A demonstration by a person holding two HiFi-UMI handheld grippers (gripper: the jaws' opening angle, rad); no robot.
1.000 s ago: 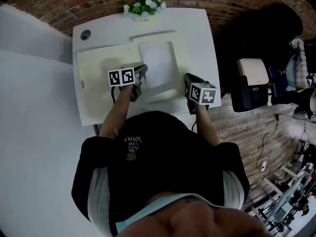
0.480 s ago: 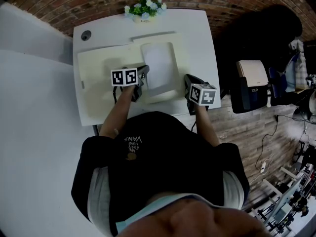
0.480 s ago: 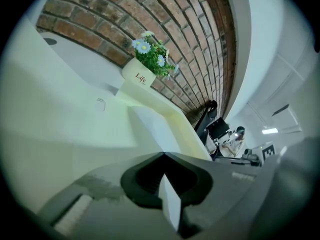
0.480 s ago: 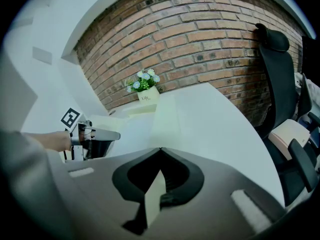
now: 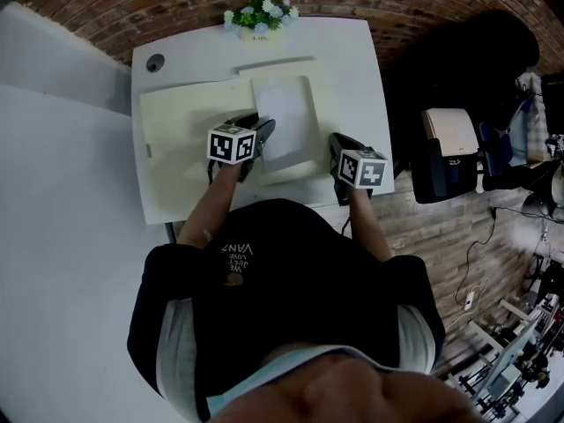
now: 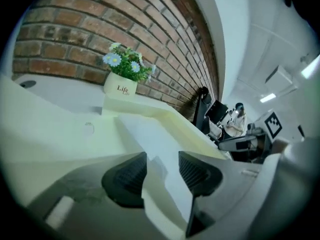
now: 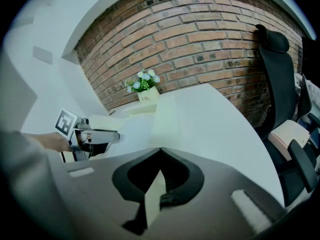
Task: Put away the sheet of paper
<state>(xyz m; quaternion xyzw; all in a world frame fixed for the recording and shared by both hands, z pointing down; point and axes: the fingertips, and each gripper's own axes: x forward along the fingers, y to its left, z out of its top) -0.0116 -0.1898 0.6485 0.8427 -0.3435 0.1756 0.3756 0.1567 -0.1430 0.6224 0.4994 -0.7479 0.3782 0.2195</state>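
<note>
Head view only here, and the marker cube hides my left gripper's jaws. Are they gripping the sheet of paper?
Observer: No. The left gripper has its jaws opening. The sheet of paper runs between them, with the pads off it.
Operator: And the right one?
Observer: The right gripper is shut, tips touching, over the desk.
Operator: Any print on the flower pot?
Observer: Yes, the flower pot reads "Life".
</note>
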